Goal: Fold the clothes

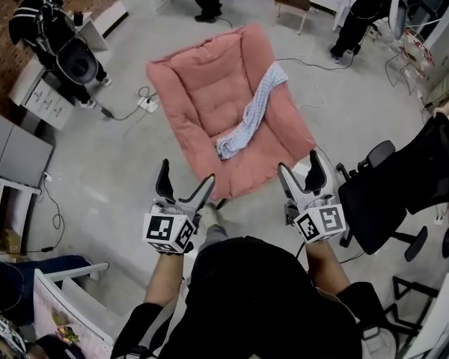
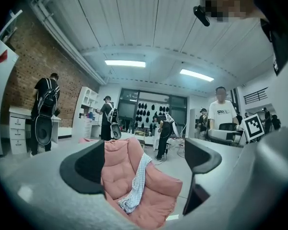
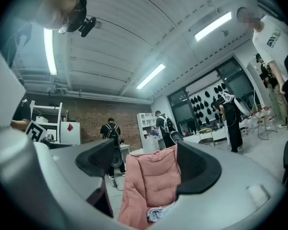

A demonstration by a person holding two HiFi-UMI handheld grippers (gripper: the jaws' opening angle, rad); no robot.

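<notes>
Evidently neither gripper had got to the work yet. The left gripper [image 1: 185,174] was held with its jaws wide and nothing between them. The right gripper [image 1: 299,164] was the same: jaws spread, empty. The garment [image 1: 251,114], a pale checked cloth, lay well ahead of both pairs of jaws. It was strung out in a long crumpled band down one side of a pink cushion chair [image 1: 202,88] on the floor.

Risks, as judged:
- The cloth ran over the chair's raised padded edge, so a pinch at one end could drag the whole band off onto the floor.
- The bunched layers could lead the jaws to take a single ply, or some pink padding along with it.
- The soft, dished seat was a poor surface for folding, and creases were likely to slip.
- A black office chair [image 1: 385,200] stood just beside the right jaws, close enough to snag on a sideways swing.

Writing: none could be read. The gripper cubes carried only black-and-white square patterns. A bystander's white shirt, seen from the left gripper view, bore a dark print too small to make out.
</notes>
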